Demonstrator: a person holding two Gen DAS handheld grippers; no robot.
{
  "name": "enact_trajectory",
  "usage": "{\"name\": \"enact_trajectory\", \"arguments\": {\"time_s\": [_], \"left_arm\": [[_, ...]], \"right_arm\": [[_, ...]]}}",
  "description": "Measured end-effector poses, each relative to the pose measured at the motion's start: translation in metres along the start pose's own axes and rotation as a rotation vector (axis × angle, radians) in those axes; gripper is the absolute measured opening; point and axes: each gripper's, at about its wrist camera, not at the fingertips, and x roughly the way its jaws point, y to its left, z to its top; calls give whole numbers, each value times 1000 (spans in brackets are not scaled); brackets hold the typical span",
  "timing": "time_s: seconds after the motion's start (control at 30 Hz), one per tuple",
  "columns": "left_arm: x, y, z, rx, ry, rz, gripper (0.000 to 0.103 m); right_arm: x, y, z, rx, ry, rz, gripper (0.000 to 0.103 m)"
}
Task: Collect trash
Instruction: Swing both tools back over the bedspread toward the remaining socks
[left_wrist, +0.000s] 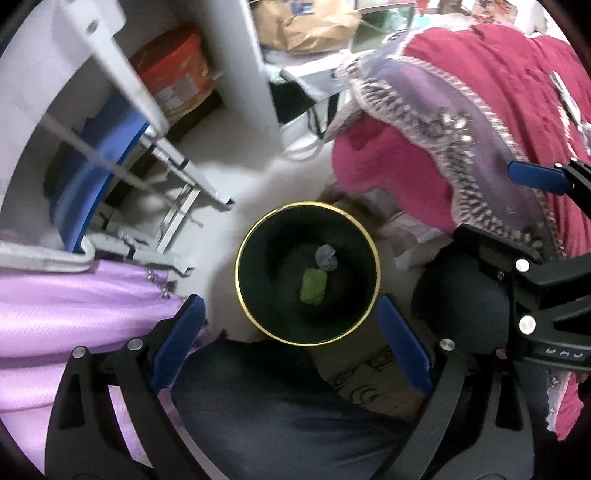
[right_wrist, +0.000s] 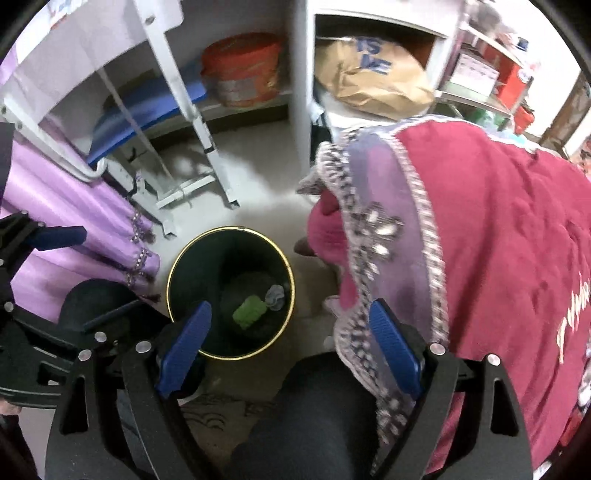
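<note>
The round black bin (left_wrist: 308, 273) with a thin gold rim sits on the pale floor (left_wrist: 236, 184), holding a crumpled green wad (left_wrist: 313, 286) and a grey paper ball (left_wrist: 325, 256) at its bottom. Left gripper (left_wrist: 291, 345) hangs right over it, jaws wide apart, nothing in them. Right gripper (right_wrist: 291, 345) is spread and empty too. Only the right wrist view shows the brown paper bag (right_wrist: 369, 79) fully, beside the beaded maroon cloth (right_wrist: 498, 229).

A pale floor (right_wrist: 258, 184) fills the middle of the frame. White shelving (right_wrist: 299, 92) stands across the top, holding an orange tub (right_wrist: 242, 70), a brown paper bag (right_wrist: 369, 77) and a blue board (right_wrist: 147, 107). Lilac cloth (right_wrist: 70, 221) hangs at left, and red embroidered cloth (right_wrist: 498, 240) at right.
</note>
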Motion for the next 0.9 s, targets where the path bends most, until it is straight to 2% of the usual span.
{"name": "enact_trajectory", "arguments": {"time_s": [0.2,0.37,0.9], "left_arm": [[-19,-34,14,79,-35,-11,92],[-37,-70,23,162,-69,-17,92],[-89,-208,33,421,-151,-85,92]], "right_arm": [[-28,-31,-14,66,-53,-60,85],[-46,-63,-31,142,-77,-77,85],[-111,-182,-116,400,-142,-213,85]]}}
